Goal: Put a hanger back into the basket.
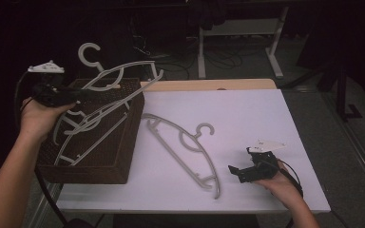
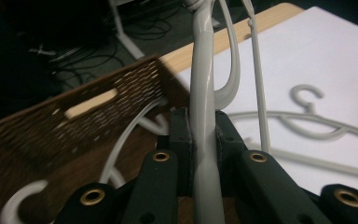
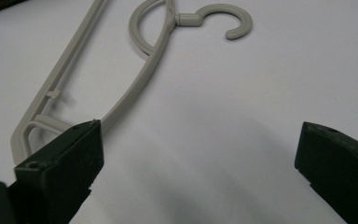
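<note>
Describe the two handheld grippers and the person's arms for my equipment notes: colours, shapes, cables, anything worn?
Both the left gripper and the right gripper are black with blocky fingers. Brass-coloured rivets show at the left one's linkage. Each carries a pale three-cornered plate on top and trails a black cable. The forearms are bare, no sleeves.

The room is dim, and light falls mostly on the white counter [image 1: 247,118], which has a pale wooden strip [image 1: 209,84] along its far edge. Beyond it, grey floor [image 1: 237,59] carries loose dark cables [image 1: 218,57] and the white legs of another desk [image 1: 275,42]. The space behind lies in near darkness.
</note>
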`<state>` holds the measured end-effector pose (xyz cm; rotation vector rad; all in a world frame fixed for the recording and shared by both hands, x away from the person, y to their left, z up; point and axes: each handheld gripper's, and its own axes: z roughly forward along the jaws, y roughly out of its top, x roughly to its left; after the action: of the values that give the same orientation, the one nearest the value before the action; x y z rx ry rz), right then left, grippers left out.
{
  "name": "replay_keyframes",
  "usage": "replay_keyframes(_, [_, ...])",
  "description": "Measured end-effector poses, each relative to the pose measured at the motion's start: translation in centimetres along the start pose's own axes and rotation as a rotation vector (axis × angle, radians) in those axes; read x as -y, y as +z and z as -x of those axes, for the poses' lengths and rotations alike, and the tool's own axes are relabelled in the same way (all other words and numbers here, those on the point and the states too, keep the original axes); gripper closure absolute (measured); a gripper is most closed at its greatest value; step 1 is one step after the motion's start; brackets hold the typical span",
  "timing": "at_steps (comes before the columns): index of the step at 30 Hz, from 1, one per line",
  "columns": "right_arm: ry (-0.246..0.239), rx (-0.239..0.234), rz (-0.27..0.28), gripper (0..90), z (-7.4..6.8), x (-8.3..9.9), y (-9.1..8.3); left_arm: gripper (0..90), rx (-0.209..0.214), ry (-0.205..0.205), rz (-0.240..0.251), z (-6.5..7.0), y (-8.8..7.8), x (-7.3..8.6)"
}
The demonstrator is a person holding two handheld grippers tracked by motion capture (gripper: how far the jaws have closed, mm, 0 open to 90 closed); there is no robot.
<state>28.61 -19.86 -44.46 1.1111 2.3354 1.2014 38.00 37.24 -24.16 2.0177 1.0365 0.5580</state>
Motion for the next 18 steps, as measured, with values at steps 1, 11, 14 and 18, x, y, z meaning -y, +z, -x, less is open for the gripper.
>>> replay_keyframes(1, [0.002, 0.001, 0.001, 0.8, 0.1, 0.0, 0.0, 81.1, -0.010, -0.006, -0.001, -0.6, -0.2, 0.6])
replay_keyframes(11, [0.006, 0.009, -0.004, 0.8, 0.3, 0.1, 0.2, 81.1, -0.080, -0.071, -0.034, -5.7, -0.6, 5.5])
replay_keyframes(14, [0.008, 0.008, -0.007, 0.8, 0.3, 0.1, 0.2, 81.1, -0.095, -0.080, -0.045, -6.4, -0.3, 6.4])
replay_keyframes(18, [0.007, 0.010, -0.014, 0.8, 0.3, 0.2, 0.3, 81.0, -0.092, -0.084, -0.073, -6.6, 1.0, 7.2])
